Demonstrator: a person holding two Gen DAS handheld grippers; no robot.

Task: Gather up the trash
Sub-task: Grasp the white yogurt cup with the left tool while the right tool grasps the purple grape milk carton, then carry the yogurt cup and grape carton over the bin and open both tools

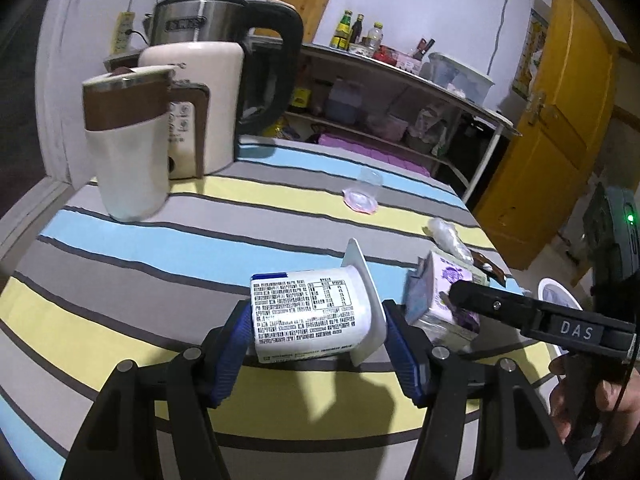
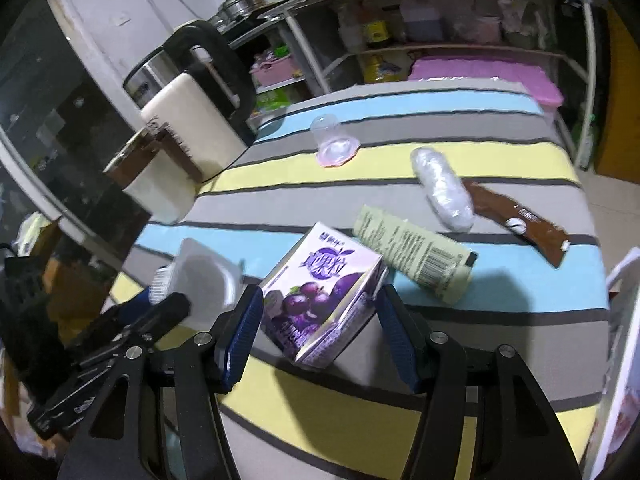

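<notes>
Two pieces of trash are in our jaws at once, and that is where the risk lies. Our left gripper (image 1: 316, 340) holds a white yogurt cup (image 1: 310, 316) lying sideways, its base against one blue pad and its wide square rim against the other. The grip runs along the cup's length, so we judge that a hard squeeze could buckle the thin rim, while a slack one could let the cup pivot and drop onto the striped tablecloth (image 1: 160, 248).

Our right gripper (image 2: 316, 332) straddles a purple juice carton (image 2: 320, 304), which sits tilted with one corner pointing down. The left pad looks pressed to the carton; at the right pad we cannot tell whether there is contact or a thin gap, so we cannot say the carton is truly clamped. If it is only caught on edges, it may twist out when lifted.

The two tools sit close together, the right one's finger reaching just beside the carton in the left view, so a careless swing could knock them into each other.

More rubbish waits on the cloth: a green wrapper (image 2: 416, 256), a clear plastic bundle (image 2: 442, 188), a brown wrapper (image 2: 520, 220) and a small clear cup (image 2: 332, 140). The wrapper lies just behind the carton and could be dragged along.
</notes>
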